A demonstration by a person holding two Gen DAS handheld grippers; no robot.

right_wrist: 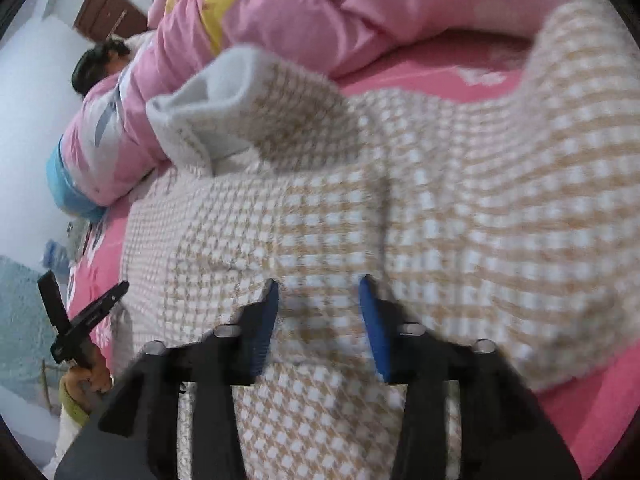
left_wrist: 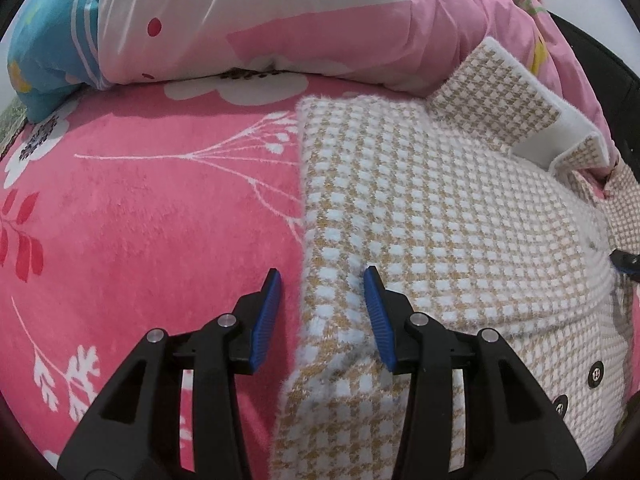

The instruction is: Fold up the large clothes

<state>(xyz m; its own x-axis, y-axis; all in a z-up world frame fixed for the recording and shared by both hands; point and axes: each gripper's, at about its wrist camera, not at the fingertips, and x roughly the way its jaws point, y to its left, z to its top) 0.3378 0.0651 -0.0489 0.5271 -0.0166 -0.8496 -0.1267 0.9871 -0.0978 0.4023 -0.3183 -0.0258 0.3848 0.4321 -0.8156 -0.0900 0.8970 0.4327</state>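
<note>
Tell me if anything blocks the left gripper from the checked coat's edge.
Nothing visible does. The left gripper is open and straddles the edge of the checked coat, one finger over the pink sheet, the other over the fabric.

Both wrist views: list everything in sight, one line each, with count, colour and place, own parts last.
Houndstooth knit coat: one, tan and white, spread flat on the bed, sleeve cuff turned back at the far end.
Round coat buttons: two visible, black, near the coat's right edge in the left wrist view.
Plush floral bedspread: one, pink with white and red plants, under the coat.
Bunched quilt: one, pink, white and blue, piled along the bed's far side.
Wooden door: one, brown, far left background.
Left gripper: black, blue pads, open astride the coat's edge.
Right gripper: black, blue pads, open over the coat.
</note>
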